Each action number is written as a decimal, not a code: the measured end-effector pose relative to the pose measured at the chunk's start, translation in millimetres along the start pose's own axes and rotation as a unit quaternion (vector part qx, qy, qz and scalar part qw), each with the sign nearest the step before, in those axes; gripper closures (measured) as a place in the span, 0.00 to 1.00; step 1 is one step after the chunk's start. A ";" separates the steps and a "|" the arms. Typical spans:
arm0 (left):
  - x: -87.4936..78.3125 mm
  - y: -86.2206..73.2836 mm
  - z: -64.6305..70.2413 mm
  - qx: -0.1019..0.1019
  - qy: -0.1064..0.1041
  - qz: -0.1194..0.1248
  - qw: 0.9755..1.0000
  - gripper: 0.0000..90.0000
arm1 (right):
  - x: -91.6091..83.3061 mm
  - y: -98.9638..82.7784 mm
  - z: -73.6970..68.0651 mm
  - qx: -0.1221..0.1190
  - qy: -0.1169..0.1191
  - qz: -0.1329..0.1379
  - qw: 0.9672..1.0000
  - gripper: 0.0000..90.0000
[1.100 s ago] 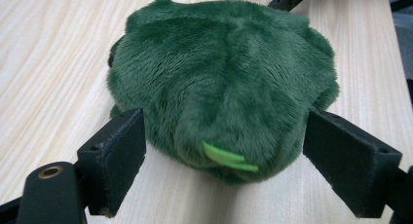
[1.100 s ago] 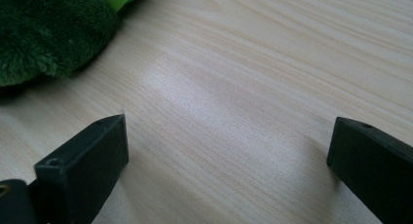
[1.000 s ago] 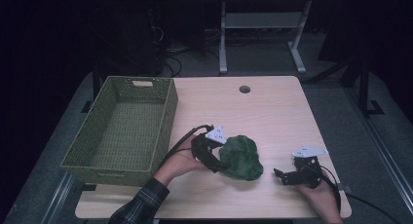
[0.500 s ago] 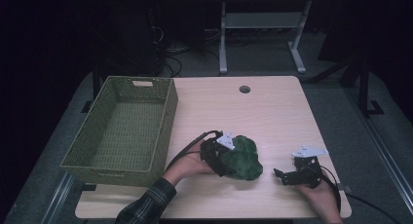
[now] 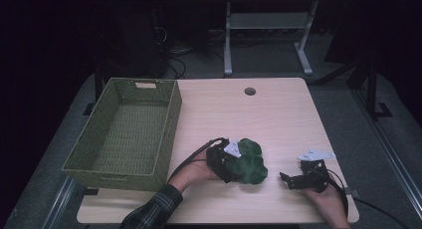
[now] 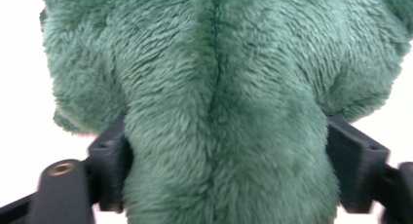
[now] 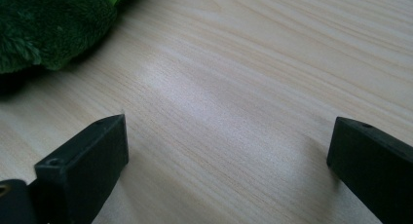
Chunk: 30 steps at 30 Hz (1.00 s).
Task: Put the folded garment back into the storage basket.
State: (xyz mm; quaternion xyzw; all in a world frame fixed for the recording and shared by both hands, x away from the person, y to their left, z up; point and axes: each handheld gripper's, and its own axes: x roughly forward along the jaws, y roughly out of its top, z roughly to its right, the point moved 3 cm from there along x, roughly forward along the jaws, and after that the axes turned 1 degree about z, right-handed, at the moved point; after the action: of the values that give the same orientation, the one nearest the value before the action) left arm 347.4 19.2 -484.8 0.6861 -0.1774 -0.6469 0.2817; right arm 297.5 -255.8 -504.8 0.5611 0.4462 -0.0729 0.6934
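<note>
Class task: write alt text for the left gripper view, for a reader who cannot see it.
A green plush toy sits between the two black jaws of the left tongs, one jaw against each side of its fur. The jaws have just been closing on it. A pale table shows at both edges.

Basket (image 5: 124,132) on desk (image 5: 278,114), left side; plush toy (image 5: 249,162) near edge, right of basket; right hand-held gripper (image 5: 291,180) farther right.
</note>
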 end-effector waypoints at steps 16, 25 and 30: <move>-6.9 -0.4 0.7 -0.016 -0.010 -0.002 1.000 0.75 | 0.3 0.2 -0.1 0.001 -0.001 0.000 1.000 0.01; -10.4 -1.2 -1.4 -0.049 -0.015 0.007 0.999 0.80 | 0.2 0.2 -0.2 0.001 -0.001 0.000 1.000 0.01; -12.5 1.1 -1.0 -0.054 -0.014 0.008 0.998 0.80 | 0.2 0.3 -0.2 0.001 0.000 0.000 1.000 0.01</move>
State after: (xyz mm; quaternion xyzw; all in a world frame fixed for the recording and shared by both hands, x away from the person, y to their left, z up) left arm 347.3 26.1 -474.2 0.6594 -0.1517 -0.6630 0.3204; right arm 297.7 -255.5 -504.7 0.5619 0.4457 -0.0736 0.6929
